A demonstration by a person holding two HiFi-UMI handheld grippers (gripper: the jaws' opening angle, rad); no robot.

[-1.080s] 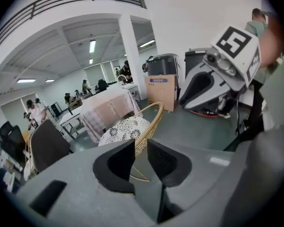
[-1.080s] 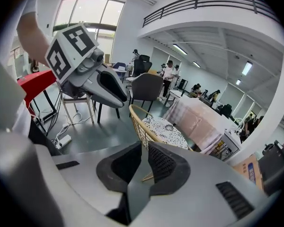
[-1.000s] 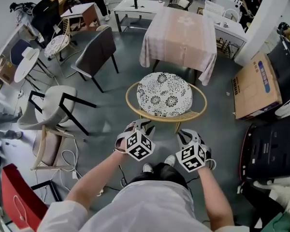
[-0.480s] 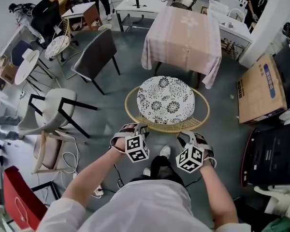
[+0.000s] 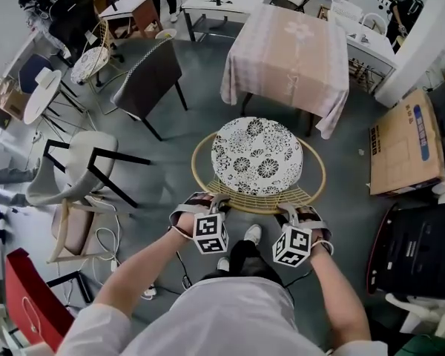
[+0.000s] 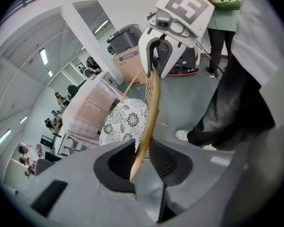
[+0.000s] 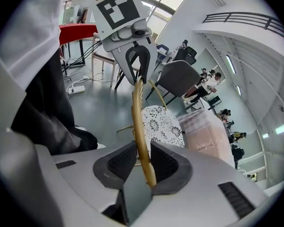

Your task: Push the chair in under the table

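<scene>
A round rattan chair with a flower-print cushion (image 5: 257, 156) stands in front of the table with the pink cloth (image 5: 285, 43), its seat outside the table. Both grippers sit on the chair's near rim (image 5: 246, 201). My left gripper (image 5: 216, 201) (image 6: 141, 155) has the tan rim (image 6: 151, 103) standing between its jaws, which are closing; a thin gap still shows beside the rim. My right gripper (image 5: 288, 212) (image 7: 142, 162) straddles the golden rim (image 7: 138, 112); its jaws are opening and the rim leans on one pad. Each gripper shows in the other's view.
A dark chair (image 5: 148, 76) stands left of the table. A white chair (image 5: 74, 165) lies tipped at the left, with cables (image 5: 107, 239) on the floor near it. A cardboard box (image 5: 404, 143) lies at the right. The person's shoes (image 5: 252, 233) are just behind the rim.
Both grippers have come down and forward from above the floor onto the chair's near rim and have rolled. Their jaws now stand around the rim.
</scene>
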